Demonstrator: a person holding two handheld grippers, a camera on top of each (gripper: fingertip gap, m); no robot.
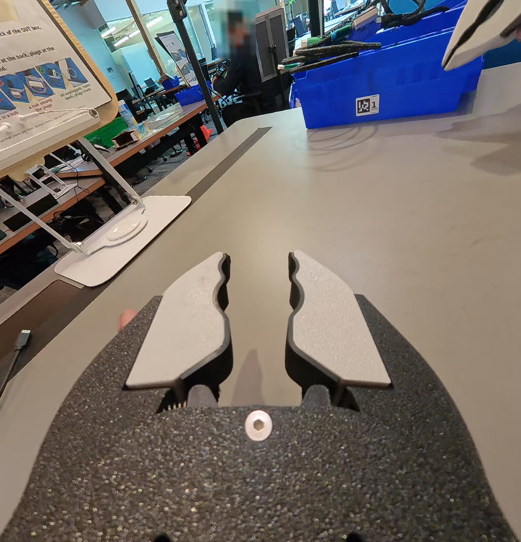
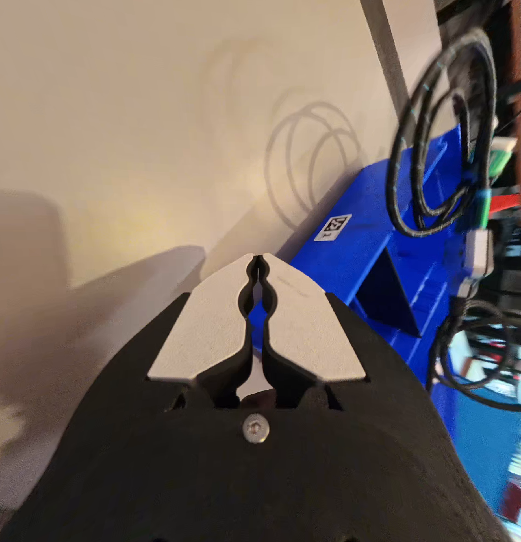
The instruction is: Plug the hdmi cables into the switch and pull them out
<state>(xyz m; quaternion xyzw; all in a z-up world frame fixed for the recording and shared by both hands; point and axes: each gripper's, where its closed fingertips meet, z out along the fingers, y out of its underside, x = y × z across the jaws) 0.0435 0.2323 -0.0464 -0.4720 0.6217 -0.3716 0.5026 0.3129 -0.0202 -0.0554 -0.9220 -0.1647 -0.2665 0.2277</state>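
My left gripper (image 1: 259,258) is open and empty, low over the grey table (image 1: 356,223). My right gripper (image 2: 258,258) is shut, its fingertips touching with nothing between them; the blue bin shows through the gaps behind the tips. It is tilted beside the blue bin (image 2: 365,258) and also shows at the top right of the left wrist view (image 1: 485,38). A coil of black braided cable (image 2: 423,164) hangs blurred over the bin, apart from my fingers. More black cables with green ends (image 1: 326,54) lie in the bin (image 1: 385,85). No switch is in view.
A white document stand (image 1: 121,243) with an instruction sheet stands at the table's left edge. A dark cable plug (image 1: 22,338) lies at the near left. A person sits at a desk beyond the table. Other blue bins stand behind the first. My right fingertips sit around 40 centimeters from my left ones.
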